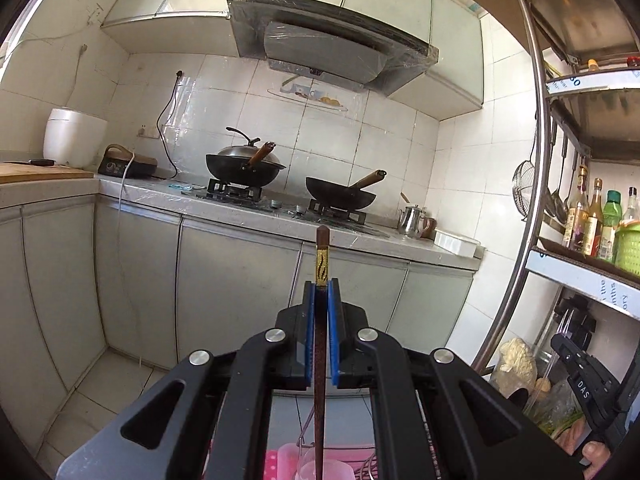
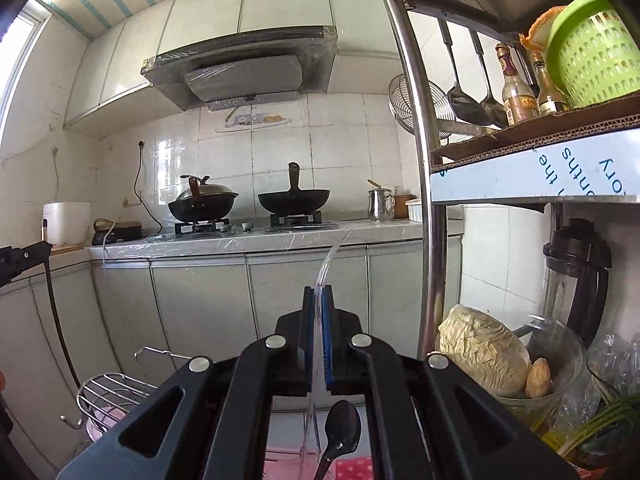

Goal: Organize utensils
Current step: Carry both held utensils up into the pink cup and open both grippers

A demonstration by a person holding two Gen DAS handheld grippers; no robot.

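Chopstick [image 1: 321, 264] and clear straw [image 2: 328, 258] pinched in fingers, facing stove counter [image 1: 256, 216].

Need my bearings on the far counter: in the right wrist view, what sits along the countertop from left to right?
White rice cooker → dark small appliance → lidded wok → open wok → steel pitcher → white dish.

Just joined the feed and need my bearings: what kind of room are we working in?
A home kitchen, evidently. Two woks sit on a gas stove under a range hood, and a metal rack at the right holds sauce bottles and hanging ladles.
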